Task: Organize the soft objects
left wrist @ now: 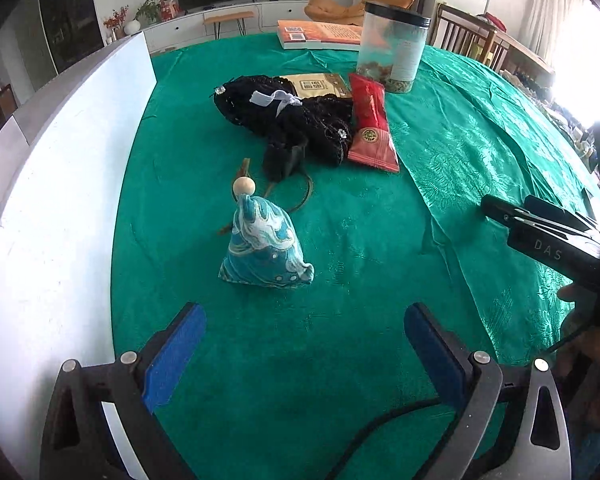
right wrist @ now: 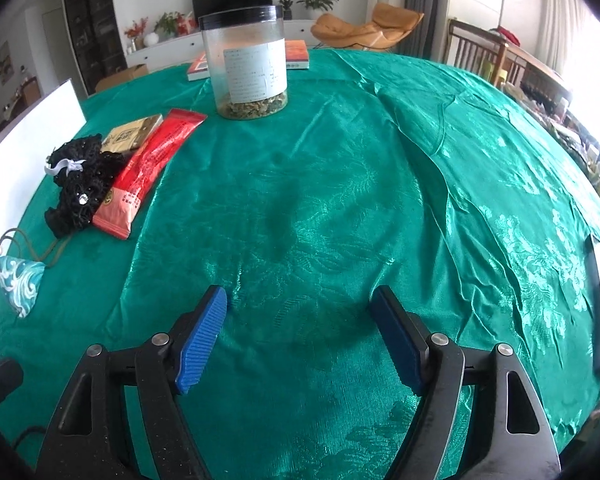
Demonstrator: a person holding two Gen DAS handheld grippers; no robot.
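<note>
The left gripper (left wrist: pixel 304 344) with blue ribbed pads hangs spread and empty above the green brocade tablecloth (left wrist: pixel 340 380); just beyond stands the blue wave-patterned fabric pouch (left wrist: pixel 265 250). The right gripper (right wrist: pixel 300 336) is likewise spread, holding nothing.

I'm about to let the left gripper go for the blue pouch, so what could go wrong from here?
The blue pouch stands upright with a wooden bead on a cord trailing toward the black mesh item; lifting may drag that. The open left gripper could also bunch the wrinkled green cloth.
</note>
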